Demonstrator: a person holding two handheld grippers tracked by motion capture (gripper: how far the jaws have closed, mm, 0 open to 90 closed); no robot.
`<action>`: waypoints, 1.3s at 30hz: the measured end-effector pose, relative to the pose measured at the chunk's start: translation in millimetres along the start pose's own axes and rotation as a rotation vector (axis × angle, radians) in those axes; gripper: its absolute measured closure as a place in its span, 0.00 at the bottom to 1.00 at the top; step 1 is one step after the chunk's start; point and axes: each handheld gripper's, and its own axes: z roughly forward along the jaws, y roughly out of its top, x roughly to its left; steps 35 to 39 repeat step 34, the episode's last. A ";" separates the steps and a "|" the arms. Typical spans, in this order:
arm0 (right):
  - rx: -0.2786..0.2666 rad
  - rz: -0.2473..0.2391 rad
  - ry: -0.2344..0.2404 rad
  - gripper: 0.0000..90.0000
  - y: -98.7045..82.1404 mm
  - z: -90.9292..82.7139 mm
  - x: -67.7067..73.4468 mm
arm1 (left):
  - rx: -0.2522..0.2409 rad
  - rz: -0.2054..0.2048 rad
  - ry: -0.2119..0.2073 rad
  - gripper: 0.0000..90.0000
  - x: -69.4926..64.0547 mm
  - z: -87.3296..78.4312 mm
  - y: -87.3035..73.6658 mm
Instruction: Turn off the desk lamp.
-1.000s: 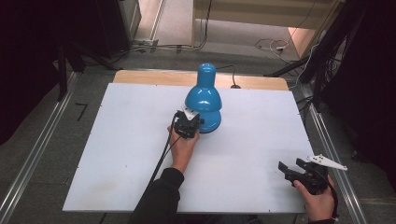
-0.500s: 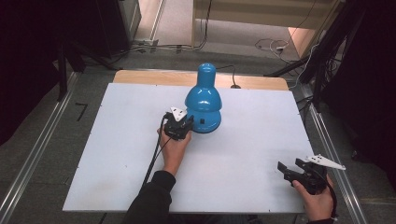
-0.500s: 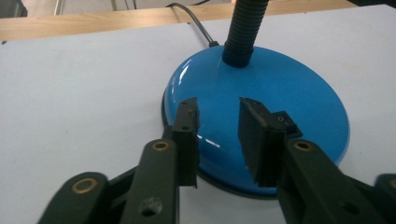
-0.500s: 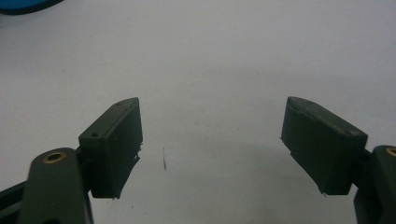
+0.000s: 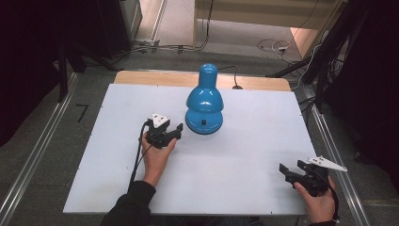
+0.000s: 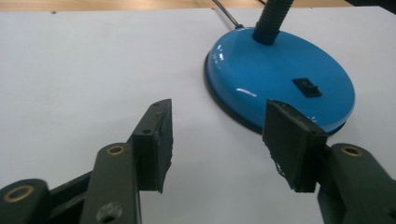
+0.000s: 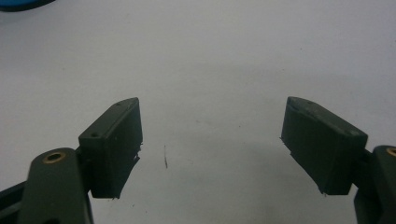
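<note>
Two grippers on white table (image 5: pixel 235 188). Left gripper (image 5: pixel 175 132), centre-left of high view, sat against blue lamp (image 5: pixel 205 106) base a second ago; now drawn back toward lower left, jaws just been opening, spread, nothing between them. Reads as release after touching base, near switch (image 6: pixel 307 87). Lamp stands upper centre, head bent over base, cord (image 5: pixel 230 77) running off far edge. Right gripper (image 5: pixel 288 172) parked lower right near table edge, jaws spread, empty. Wide bare surface between hands; room to move.
</note>
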 end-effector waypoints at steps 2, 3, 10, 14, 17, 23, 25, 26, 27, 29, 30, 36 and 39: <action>0.002 0.002 0.000 0.21 -0.1 -0.1 0.4 | -0.002 -0.006 0.002 0.47 6.3 -7.8 -2.8; 0.003 0.004 -0.001 0.21 -0.1 -0.1 0.6 | -0.001 -0.002 0.006 0.46 9.5 -11.3 -4.6; -0.001 -0.002 0.000 0.21 0.4 -1.0 1.3 | 0.017 0.007 0.040 0.43 27.6 -35.3 -17.1; -0.007 -0.002 0.003 0.21 0.6 -2.1 0.5 | 0.019 0.007 0.055 0.42 35.4 -52.6 -22.5; -0.007 0.003 0.002 0.21 0.3 -2.4 -1.2 | 0.022 -0.001 0.064 0.41 41.9 -67.6 -26.2; -0.007 0.004 -0.001 0.21 0.1 -2.7 -1.8 | 0.049 0.024 0.117 0.37 53.4 -96.6 -40.6; -0.003 0.000 -0.004 0.21 0.2 -2.0 -0.3 | 0.069 0.018 0.128 0.35 58.2 -105.4 -46.6; -0.003 0.000 -0.004 0.21 0.2 -2.0 -0.3 | 0.081 0.007 0.131 0.35 61.4 -109.3 -49.6; -0.003 0.001 -0.003 0.21 0.5 -2.3 0.8 | 0.094 -0.006 0.132 0.34 64.9 -112.9 -52.8; -0.003 -0.002 -0.005 0.21 0.5 -2.2 1.2 | 0.114 -0.025 0.140 0.34 71.6 -119.3 -59.0; -0.002 0.000 -0.006 0.21 0.4 -2.2 1.4 | 0.122 -0.028 0.156 0.34 76.4 -123.3 -63.5; 0.000 0.002 -0.009 0.21 0.2 -1.8 1.7 | 0.137 -0.029 0.215 0.32 88.8 -135.7 -73.1; 0.000 0.002 -0.009 0.21 0.2 -1.8 1.7 | 0.137 -0.029 0.215 0.32 88.8 -135.7 -73.1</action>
